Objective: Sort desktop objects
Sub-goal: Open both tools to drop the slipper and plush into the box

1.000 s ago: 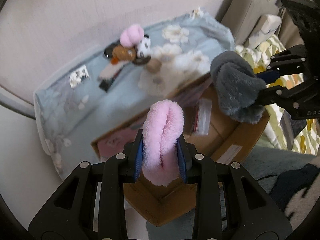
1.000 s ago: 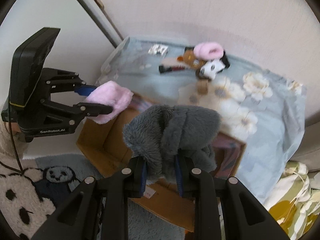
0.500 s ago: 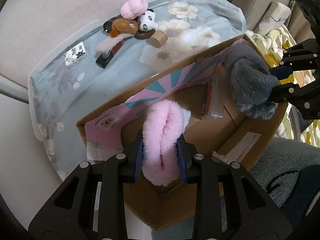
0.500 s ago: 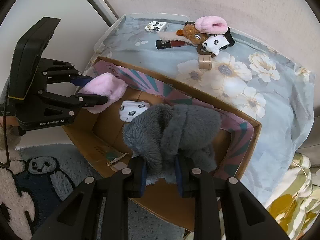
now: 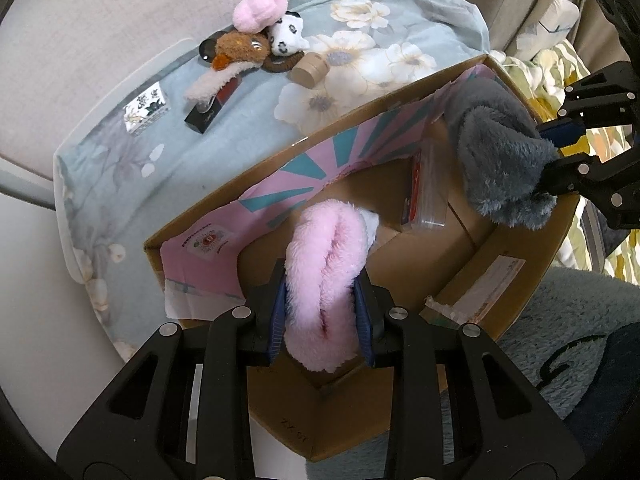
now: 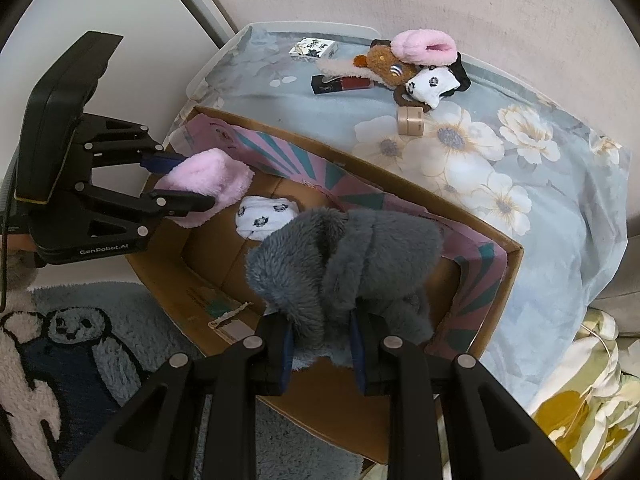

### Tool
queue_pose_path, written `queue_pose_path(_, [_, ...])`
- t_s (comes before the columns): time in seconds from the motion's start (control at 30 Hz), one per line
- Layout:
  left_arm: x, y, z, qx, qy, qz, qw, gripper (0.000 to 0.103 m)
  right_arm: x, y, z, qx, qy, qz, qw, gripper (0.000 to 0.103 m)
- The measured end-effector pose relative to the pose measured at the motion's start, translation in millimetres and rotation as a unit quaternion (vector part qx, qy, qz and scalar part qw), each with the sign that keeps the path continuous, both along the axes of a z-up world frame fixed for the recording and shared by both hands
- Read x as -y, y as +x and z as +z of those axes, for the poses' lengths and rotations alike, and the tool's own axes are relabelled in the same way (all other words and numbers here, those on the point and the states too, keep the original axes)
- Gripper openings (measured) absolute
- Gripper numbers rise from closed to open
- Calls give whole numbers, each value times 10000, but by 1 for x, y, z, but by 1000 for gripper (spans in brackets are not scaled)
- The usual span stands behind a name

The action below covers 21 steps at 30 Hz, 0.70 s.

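Floral blue cloth [image 6: 540,200] backs an open cardboard box [image 5: 516,320], above which the left gripper [image 5: 322,316] pinches a fluffy pink slipper [image 5: 328,264], long axis pointing along the fingers. At the box's right end the right gripper [image 6: 322,350] clamps a shaggy grey slipper [image 6: 344,260]. Only the right wrist view shows clearly the patterned white sock [image 6: 266,216] on the box floor.

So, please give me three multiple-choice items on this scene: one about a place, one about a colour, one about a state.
1. Where does the white patterned sock lie?
A. inside the cardboard box
B. on the rug
C. on the wall

2. What colour is the fluffy item in the right gripper?
A. pink
B. grey
C. yellow

3. How is the left gripper?
A. open, empty
B. shut on the pink fluffy item
C. out of view

Answers: A, it rests on the box floor; B, grey fur sits between the fingers; B, both pads press the pink fur.
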<state>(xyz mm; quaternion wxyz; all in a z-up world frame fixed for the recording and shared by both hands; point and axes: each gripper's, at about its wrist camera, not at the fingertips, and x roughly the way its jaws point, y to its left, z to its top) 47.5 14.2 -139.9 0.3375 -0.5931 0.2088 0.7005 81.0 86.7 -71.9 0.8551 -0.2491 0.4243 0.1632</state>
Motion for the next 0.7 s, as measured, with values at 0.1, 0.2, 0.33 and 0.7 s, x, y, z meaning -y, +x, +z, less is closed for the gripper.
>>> queue_pose_path(0.1, [0,0,1,-16,-1,-10,10000,27,1,0,0,18,-12,-13,10000,22])
queue_pose_path(0.2, [-1,0,2,-40,13,-32,10000,27,1,1,1,25,-23,-28,10000,23])
queue_pose_path(0.33, [-1,-4,-1,4,-148,98,9998,37,3,6,1,141,-80,-157,9997,47])
queue_pose_path(0.7, [1,-10,15,-90,162,131,9997,103,6,12,0,60,-167,-221,9996,102])
